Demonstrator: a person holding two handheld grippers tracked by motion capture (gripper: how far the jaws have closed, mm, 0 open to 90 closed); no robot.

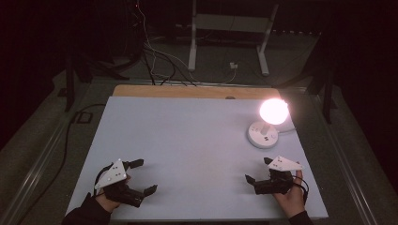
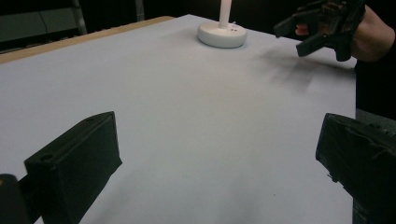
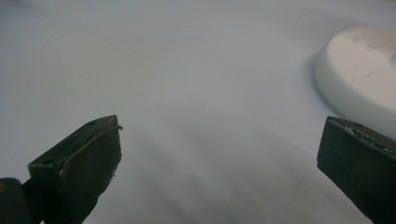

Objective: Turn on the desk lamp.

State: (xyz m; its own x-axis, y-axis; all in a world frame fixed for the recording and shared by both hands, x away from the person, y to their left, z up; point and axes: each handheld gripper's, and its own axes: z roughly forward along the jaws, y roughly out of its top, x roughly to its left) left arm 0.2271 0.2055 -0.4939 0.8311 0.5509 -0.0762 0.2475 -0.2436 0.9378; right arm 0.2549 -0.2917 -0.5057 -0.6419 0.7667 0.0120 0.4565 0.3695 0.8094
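Two grippers, the left gripper (image 1: 141,177) and right gripper (image 1: 257,172), rest spread and empty near the desk's (image 1: 187,140) front corners, so nothing seems begun; the lit lamp (image 1: 267,124) by the right edge likely calls for the right's short reach.

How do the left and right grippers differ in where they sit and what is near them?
The left gripper hovers over the near left corner of the white table, far from the lamp; the right gripper sits at the near right, just in front of the lamp. The lamp's base edges into the right gripper view, yet lies far off in the left gripper view. Both are open and hold nothing.
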